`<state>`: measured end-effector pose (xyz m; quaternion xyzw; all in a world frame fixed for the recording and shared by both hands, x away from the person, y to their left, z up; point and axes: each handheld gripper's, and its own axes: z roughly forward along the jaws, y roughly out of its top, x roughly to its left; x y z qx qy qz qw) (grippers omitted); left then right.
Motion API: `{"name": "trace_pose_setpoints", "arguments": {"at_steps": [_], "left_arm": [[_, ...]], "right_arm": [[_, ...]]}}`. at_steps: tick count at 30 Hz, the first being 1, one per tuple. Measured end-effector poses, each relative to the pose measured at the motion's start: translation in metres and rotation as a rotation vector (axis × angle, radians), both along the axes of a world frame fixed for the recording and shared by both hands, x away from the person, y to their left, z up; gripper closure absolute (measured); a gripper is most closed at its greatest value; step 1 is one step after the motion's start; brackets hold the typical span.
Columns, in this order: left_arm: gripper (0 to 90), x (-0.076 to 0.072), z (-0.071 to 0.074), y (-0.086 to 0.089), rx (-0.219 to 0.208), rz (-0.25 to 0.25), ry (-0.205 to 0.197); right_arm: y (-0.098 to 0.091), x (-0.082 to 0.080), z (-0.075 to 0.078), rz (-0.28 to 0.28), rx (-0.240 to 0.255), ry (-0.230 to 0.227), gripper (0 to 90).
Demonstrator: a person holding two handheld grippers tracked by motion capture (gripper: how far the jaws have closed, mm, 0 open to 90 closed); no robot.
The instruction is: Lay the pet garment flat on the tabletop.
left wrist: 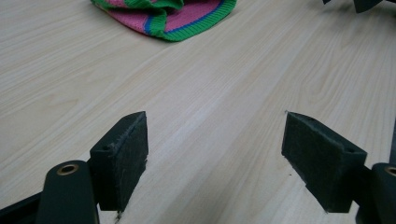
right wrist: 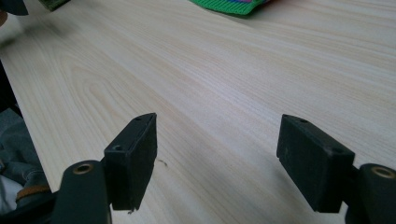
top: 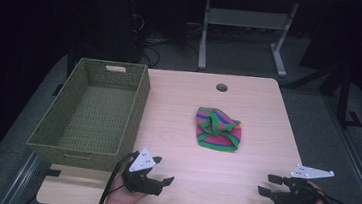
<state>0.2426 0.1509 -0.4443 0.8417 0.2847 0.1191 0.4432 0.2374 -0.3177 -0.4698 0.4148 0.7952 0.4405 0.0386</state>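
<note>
Pale wood-grain table top [top: 241, 183] carries a striped knitted cloth in pink, green and blue [top: 218, 129], bunched near the middle and well apart from both tools. An olive woven rectangular basket [top: 55, 135] stands along the table's left edge. Near the front edge, the left gripper [top: 162, 171] sits just beside the basket's near corner with its jaws spread wide on nothing. The right gripper [top: 267, 184], at the front right, gapes apart as well.

Bright evenly lit table [top: 241, 183], dark surroundings, soft shadows, slight blur
</note>
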Motion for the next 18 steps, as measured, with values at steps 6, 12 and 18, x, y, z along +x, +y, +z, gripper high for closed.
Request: {"name": "trace_pose_setpoints", "arguments": {"at_steps": [6,12,18], "left_arm": [[22.5,0.002,0.0,0.0,-0.001,0.01,-0.003],[22.5,0.002,-0.002,-0.003,0.006,0.005,0.004],[22.5,0.0,-0.003,-0.003,0.015,0.002,-0.001]], "right_arm": [[0.001,0.001,-0.002,0.011,-0.002,0.008,28.4],[0.005,0.009,0.001,0.019,-0.007,-0.005,28.4],[0.009,0.018,0.008,0.039,-0.046,0.002,28.0]]}}
